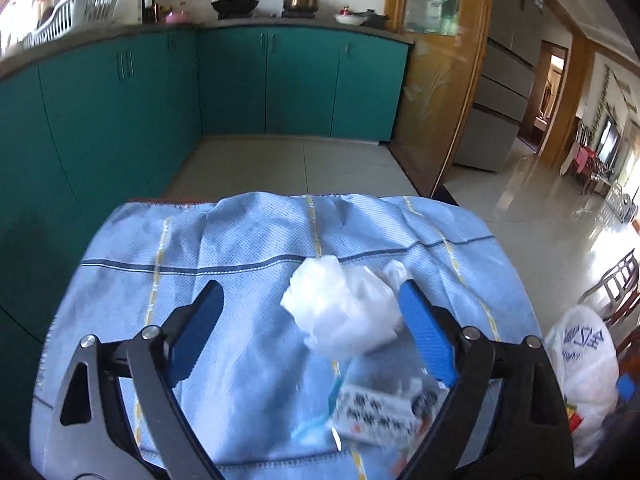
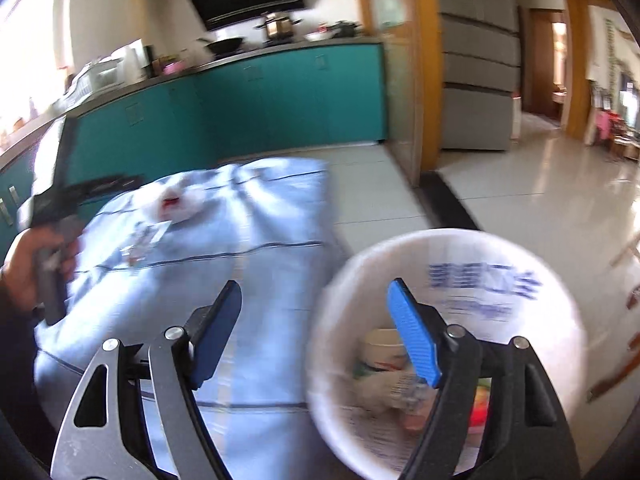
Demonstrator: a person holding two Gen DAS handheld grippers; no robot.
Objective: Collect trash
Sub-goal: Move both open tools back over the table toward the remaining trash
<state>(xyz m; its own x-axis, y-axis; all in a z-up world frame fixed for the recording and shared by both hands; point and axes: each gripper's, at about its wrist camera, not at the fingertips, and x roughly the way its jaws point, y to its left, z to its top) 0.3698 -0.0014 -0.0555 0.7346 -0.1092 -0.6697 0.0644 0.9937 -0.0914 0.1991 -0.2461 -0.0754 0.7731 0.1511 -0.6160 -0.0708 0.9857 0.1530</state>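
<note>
Trash on the blue checked cloth (image 1: 248, 248), both tongs spread and empty
Left wrist view: a crumpled white plastic bag (image 1: 340, 304) lies on the cloth between the left gripper's (image 1: 310, 300) wide-apart blue fingers, near the right-hand one; a printed wrapper (image 1: 380, 412) lies closer in. Right wrist view, blurred: the right gripper (image 2: 314, 300) is spread over the edge of a bag-lined bin (image 2: 460, 256) holding packaging, beside the cloth; a hand (image 2: 30, 268) grips the other tool at left
</note>
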